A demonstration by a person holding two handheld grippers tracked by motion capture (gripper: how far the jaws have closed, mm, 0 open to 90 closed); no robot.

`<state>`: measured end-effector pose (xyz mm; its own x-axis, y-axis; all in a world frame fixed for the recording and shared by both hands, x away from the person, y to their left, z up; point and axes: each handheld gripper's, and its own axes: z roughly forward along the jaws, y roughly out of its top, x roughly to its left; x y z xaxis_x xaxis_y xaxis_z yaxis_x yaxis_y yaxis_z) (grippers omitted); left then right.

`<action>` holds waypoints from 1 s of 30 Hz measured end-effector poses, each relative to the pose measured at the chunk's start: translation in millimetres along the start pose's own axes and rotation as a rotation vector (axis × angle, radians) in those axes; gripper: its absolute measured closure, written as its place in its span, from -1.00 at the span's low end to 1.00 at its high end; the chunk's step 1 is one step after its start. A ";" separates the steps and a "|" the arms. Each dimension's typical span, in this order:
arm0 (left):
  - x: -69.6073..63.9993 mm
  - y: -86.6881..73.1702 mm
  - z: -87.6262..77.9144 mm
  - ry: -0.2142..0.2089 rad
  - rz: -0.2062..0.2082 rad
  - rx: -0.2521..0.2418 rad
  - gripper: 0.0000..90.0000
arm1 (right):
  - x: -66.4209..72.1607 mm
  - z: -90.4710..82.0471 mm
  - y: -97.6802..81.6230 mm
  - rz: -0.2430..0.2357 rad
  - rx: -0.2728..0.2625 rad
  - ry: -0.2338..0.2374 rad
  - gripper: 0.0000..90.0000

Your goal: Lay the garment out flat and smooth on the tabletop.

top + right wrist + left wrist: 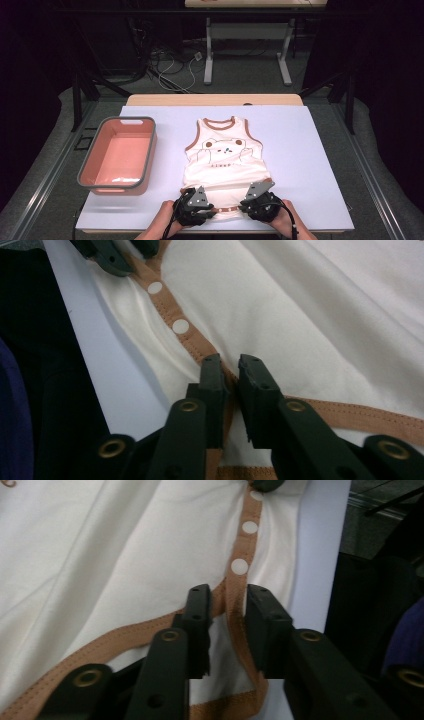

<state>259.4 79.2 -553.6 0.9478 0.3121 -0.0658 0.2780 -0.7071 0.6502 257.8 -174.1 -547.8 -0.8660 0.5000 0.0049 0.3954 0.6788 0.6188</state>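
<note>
A short line of print sits beneath the bear picture on the cream vest (225, 160). It is too small to read. No other lettering, brand or number is legible.

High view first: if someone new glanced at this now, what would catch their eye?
Probably the cream bodysuit with a bear print, lying flat mid-table on the white mat. Next, the left gripper and right gripper at its near edge, each pinching the brown trim at the snap end. The pink basin sits off to the left, apart from the garment.
</note>
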 end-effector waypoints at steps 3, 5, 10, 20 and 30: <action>1.5 0.1 -0.9 -0.027 -0.006 0.008 0.89 | 0.3 -0.3 -0.7 0.009 -0.003 0.005 0.91; 0.0 -0.6 -0.5 -0.020 -0.003 -0.003 0.96 | 0.5 -0.6 -1.6 0.022 -0.016 0.011 0.93; 1.9 -3.8 -3.9 -0.062 -0.014 -0.005 0.97 | 1.8 -3.0 -3.3 0.010 -0.012 0.036 0.94; -6.7 -10.4 -15.0 -0.103 0.026 0.009 0.97 | 12.9 -6.0 -5.4 -0.006 0.001 0.091 0.96; -10.9 -12.3 -16.0 -0.110 0.037 0.012 0.97 | 16.9 -6.4 -8.3 -0.033 -0.005 0.124 0.99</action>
<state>243.1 94.7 -548.7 0.9686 0.2145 -0.1254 0.2439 -0.7245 0.6447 237.9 -174.7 -547.8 -0.9096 0.4074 0.0814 0.3651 0.6905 0.6245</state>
